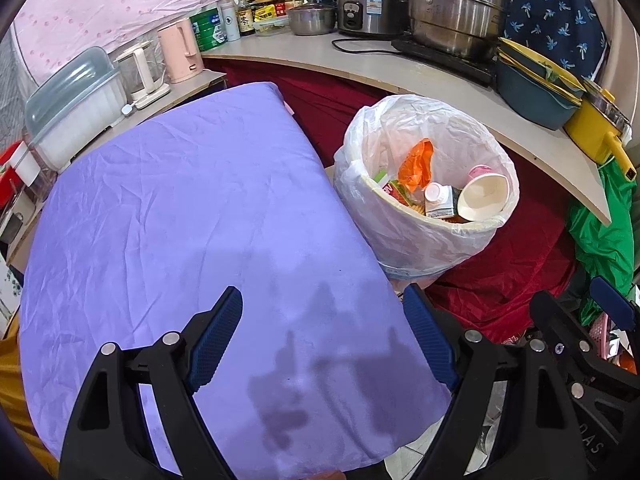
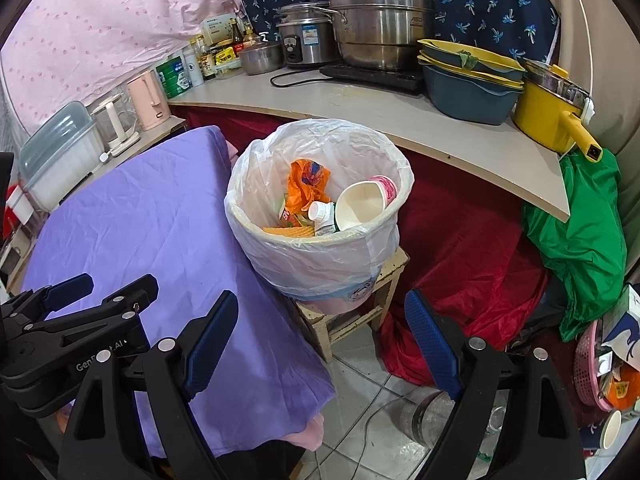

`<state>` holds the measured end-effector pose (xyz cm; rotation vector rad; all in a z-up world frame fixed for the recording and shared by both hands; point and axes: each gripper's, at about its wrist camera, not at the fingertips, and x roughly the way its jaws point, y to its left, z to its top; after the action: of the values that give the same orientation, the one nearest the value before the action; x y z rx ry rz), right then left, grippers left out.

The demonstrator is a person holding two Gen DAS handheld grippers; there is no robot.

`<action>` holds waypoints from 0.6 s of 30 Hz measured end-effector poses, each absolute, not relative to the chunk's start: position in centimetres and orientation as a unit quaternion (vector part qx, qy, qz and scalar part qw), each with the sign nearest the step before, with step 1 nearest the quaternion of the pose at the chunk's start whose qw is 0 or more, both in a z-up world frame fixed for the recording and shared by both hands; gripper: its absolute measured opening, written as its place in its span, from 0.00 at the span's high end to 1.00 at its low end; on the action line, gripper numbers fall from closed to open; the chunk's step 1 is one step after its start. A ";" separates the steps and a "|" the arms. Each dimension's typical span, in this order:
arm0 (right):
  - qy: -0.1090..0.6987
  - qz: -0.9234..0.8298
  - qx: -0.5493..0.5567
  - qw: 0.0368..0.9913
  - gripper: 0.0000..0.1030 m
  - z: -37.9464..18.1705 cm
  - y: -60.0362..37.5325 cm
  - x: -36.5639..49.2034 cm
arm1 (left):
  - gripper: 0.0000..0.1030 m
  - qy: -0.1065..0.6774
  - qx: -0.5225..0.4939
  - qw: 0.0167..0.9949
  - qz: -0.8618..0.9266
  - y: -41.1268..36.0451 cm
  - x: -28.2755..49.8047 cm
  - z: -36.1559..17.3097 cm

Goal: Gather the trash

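Note:
A trash bin lined with a white bag (image 1: pixel 420 240) (image 2: pixel 312 264) stands on a small stool beside a table under a purple cloth (image 1: pixel 180 200) (image 2: pixel 140 220). Inside lie an orange wrapper (image 1: pixel 418 164) (image 2: pixel 308 184), a paper cup (image 1: pixel 482 198) (image 2: pixel 362 204) and a white-capped bottle (image 1: pixel 436 196) (image 2: pixel 322 214). My left gripper (image 1: pixel 324 332) (image 2: pixel 100 288) hovers open over the near right part of the purple cloth, with nothing between its fingers. My right gripper (image 2: pixel 320 320) (image 1: pixel 582 304) is open and holds nothing, in front of the bin and above the stool's near edge.
A curved counter (image 2: pixel 360 108) behind the bin carries steel pots (image 2: pixel 380 20), a rice cooker, bottles, stacked basins and a yellow pot (image 2: pixel 548 116). Red cloth (image 2: pixel 460 248) hangs below it, green cloth (image 2: pixel 580 240) to the right. A pink basket (image 2: pixel 588 372) and a jar sit on the tiled floor.

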<state>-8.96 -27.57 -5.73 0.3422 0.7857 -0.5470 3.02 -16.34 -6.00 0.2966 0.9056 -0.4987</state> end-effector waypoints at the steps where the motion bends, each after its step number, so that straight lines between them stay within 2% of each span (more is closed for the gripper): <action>1: 0.377 -0.260 0.163 0.874 0.20 -5.8 -27.5 -8.8 | 0.24 0.432 0.139 0.859 -0.236 -16.2 3.1 -6.0; 18: 0.377 -0.254 0.160 0.876 0.20 -5.7 -27.0 -8.2 | 0.24 0.434 0.126 0.864 -0.222 -15.3 3.6 -6.1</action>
<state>-8.21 -27.01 -5.71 0.3329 0.7867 -0.5293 3.60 -15.34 -6.10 0.2648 0.9097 -0.4651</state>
